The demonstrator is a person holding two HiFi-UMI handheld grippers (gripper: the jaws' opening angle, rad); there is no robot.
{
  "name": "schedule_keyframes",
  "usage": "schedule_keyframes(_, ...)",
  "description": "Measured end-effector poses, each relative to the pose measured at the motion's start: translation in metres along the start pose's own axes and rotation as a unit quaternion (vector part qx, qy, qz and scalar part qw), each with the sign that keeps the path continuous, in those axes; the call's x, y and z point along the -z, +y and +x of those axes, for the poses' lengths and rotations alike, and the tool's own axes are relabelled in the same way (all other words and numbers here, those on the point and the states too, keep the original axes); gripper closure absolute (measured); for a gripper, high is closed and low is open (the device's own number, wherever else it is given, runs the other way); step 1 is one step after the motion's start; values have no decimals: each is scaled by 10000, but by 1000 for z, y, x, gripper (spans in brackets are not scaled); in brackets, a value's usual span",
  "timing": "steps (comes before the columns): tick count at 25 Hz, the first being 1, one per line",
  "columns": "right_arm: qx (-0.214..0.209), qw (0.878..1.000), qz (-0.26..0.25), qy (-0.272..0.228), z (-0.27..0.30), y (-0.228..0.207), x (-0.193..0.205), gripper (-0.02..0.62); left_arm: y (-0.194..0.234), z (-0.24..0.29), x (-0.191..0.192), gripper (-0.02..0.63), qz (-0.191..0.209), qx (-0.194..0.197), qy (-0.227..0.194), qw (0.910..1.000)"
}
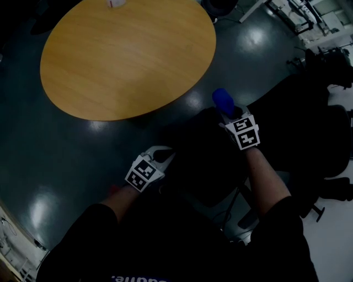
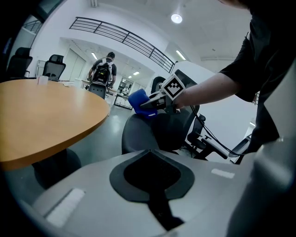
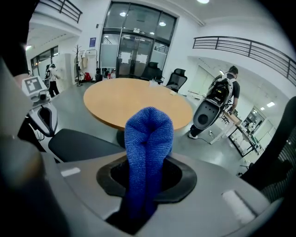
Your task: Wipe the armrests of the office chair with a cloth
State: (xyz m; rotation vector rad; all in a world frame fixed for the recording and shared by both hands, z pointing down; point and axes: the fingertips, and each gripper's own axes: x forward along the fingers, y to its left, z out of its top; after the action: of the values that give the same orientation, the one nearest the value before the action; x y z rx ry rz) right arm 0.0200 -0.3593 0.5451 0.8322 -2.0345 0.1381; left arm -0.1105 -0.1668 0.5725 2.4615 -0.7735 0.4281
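Observation:
The black office chair (image 1: 204, 160) stands in front of me, very dark in the head view; I cannot pick out its armrests there. My right gripper (image 1: 228, 112) is over the chair's far right side, shut on a folded blue knitted cloth (image 1: 222, 99). The cloth (image 3: 148, 139) stands up between the jaws of the right gripper (image 3: 147, 159), above a black chair pad (image 3: 78, 143). My left gripper (image 1: 164, 156) is at the chair's near left side; its jaws (image 2: 149, 152) are shut with nothing in them. The left gripper view faces the chair (image 2: 152, 132) and the cloth (image 2: 138, 102).
A round wooden table (image 1: 127, 55) lies just beyond the chair on a dark glossy floor (image 1: 49, 160). More black chairs (image 1: 325, 137) crowd the right side. A person with a backpack (image 3: 223, 90) stands far off. A small white item (image 1: 116, 3) sits on the table's far edge.

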Motion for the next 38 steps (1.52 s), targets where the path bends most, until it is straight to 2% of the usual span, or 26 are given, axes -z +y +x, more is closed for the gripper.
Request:
schedule_keyframes(11,-143,9972,-619,403,29,15,-2,483,8,-2,-3,586,-88,-25,-137,9999)
schedule_keyframes(16,-99,9968,-651,452,31,17,-2,483,8,-2,-1,586,-97,-24,-181,9998)
schedule_keyframes(23,-78,9977,-578,354,28,24,-7,483,7,0,-3,586,-100,-42,-202,9997)
schedule_keyframes(29,-229,9963,-807,207,27,47,-15,483,5,1,-3,586,-87,-48,-210,9997)
schedule_keyframes(38,-364,9960,-815,95,27,76,-29,483,8,0,-3,586,-52,-42,-226,9997)
